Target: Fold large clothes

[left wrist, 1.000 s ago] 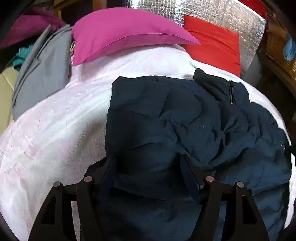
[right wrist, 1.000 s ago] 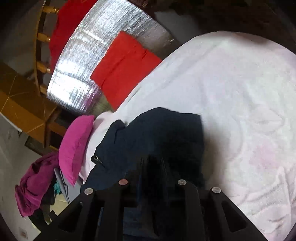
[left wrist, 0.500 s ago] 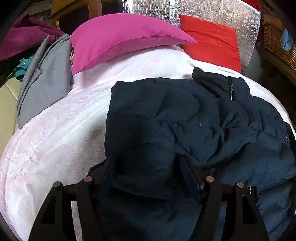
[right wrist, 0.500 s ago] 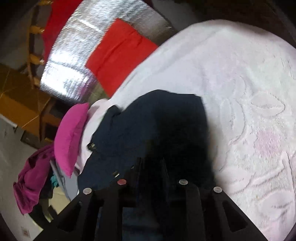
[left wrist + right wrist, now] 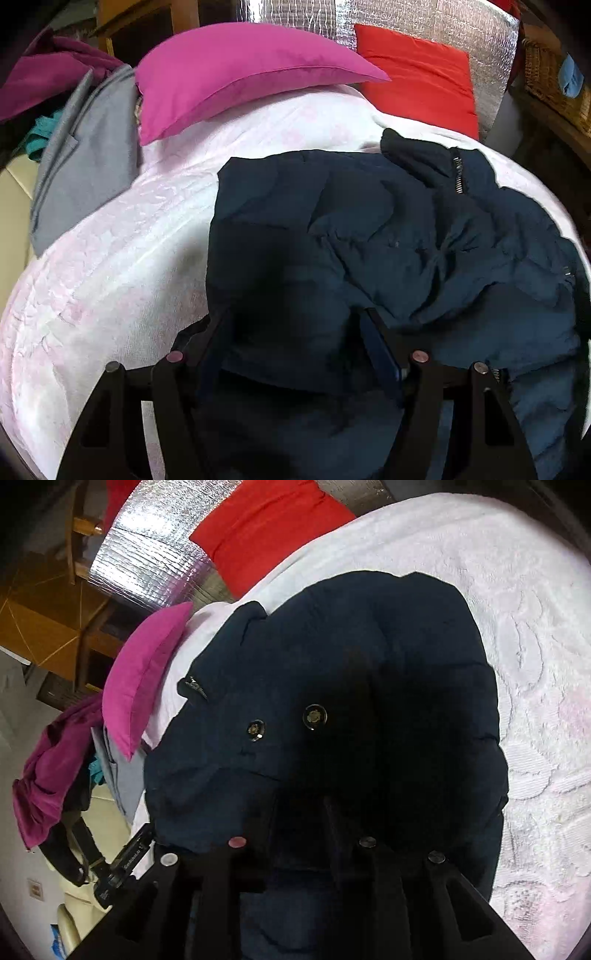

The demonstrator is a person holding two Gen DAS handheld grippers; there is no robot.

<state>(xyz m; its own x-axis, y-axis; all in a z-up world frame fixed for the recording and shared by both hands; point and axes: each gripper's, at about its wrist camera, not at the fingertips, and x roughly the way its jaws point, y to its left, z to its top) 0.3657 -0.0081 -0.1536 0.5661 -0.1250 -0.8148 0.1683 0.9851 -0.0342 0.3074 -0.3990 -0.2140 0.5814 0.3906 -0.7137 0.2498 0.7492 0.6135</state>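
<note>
A dark navy padded jacket (image 5: 388, 236) lies crumpled on the white-pink bedspread (image 5: 122, 258). Its zipped collar points toward the far right. My left gripper (image 5: 295, 325) has its jaws wide apart with a thick fold of the jacket's near edge between them. In the right wrist view the jacket (image 5: 332, 686) bulges up close to the camera and shows two snap buttons. My right gripper (image 5: 301, 805) has its jaws close together with jacket fabric between them. The fingertips of both grippers are sunk into the dark cloth.
A magenta pillow (image 5: 236, 74) and a red pillow (image 5: 417, 77) lie at the head of the bed against a silver foil panel (image 5: 424, 18). Grey clothing (image 5: 85, 155) and maroon clothing (image 5: 40, 77) are piled at the left. A wicker basket (image 5: 554, 85) stands at the right.
Both grippers have carried the jacket's edge forward over the garment. In the right wrist view the jacket now bulges much closer, showing the snap buttons. In the left wrist view the scene has shifted slightly down.
</note>
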